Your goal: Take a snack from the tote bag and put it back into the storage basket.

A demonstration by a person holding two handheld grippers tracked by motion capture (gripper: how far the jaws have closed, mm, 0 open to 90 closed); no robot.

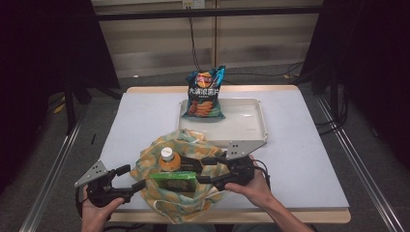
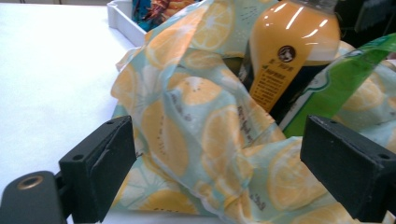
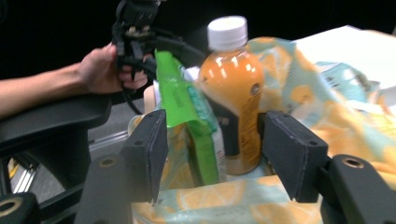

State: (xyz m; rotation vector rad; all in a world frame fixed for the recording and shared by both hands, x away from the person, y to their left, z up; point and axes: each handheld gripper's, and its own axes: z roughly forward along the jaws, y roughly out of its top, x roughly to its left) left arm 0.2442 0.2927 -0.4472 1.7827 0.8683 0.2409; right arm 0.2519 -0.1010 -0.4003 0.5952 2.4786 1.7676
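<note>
Left claw (image 1: pixel 129 177) sits at the near-left edge of the desk (image 1: pixel 300 159), jaws spread wide, nothing gripped; in the left gripper view the lemon-print cloth bag (image 2: pixel 196 126) lies bunched between the jaws but the pads are clear of it. The bag sits at the near middle of the desk, mouth up and slumped open. Inside, an orange juice bottle (image 1: pixel 168 161) with a white cap stands upright, and a green snack packet (image 1: pixel 174 181) stands on edge just near-side of it, touching or nearly so. Right claw (image 1: pixel 205 170) is at the bag's right rim, jaws parted about halfway; in the right gripper view they straddle the packet and bottle, pads not pressing either. Can't tell if its lower jaw touches the cloth. Farther back, right of centre, a white tray (image 1: pixel 251 128) with a blue chip bag (image 1: pixel 205 94) propped in its far-left corner, well apart from both claws.
</note>
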